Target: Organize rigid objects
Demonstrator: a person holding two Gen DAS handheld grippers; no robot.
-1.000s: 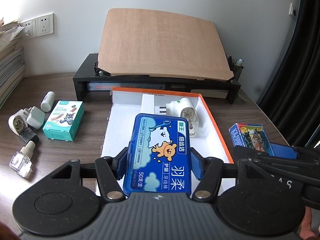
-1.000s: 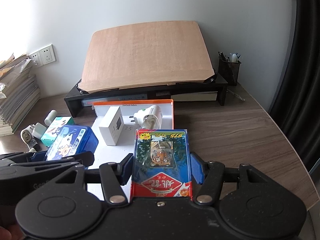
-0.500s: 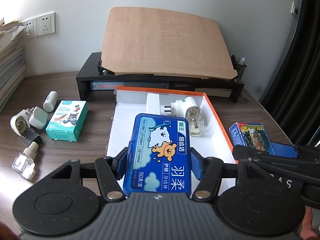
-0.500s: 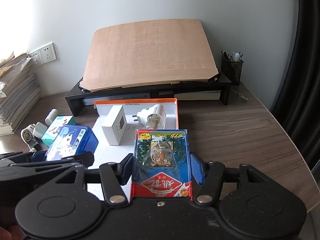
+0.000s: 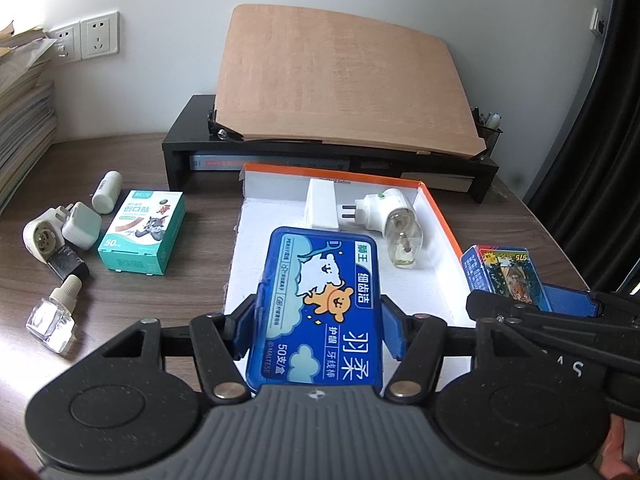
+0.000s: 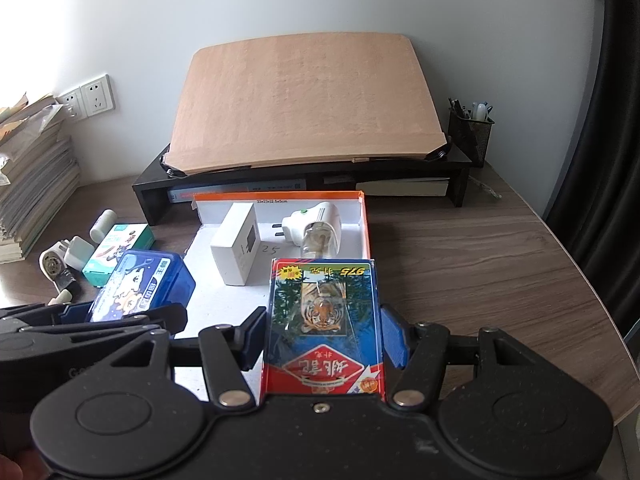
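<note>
A: How far along are you?

B: At nine o'clock, the teal cardboard plaster box [image 5: 142, 236], white plastic chargers [image 5: 60, 228] and small glass bottle [image 5: 52, 314] lie outside on the wood-grain desk [image 5: 160, 300]. In the shallow white orange-rimmed tray [image 5: 438, 216], at twelve: white carton [image 5: 320, 206], glossy plug-in vaporiser [image 5: 394, 220].

A: And your grippers?

B: Your left gripper [image 5: 316, 322] is half-open, clamping the glossy blue floss case [image 5: 320, 304]; your right gripper [image 6: 324, 334] likewise grips the card pack [image 6: 324, 320], above the tray's near end.
</note>
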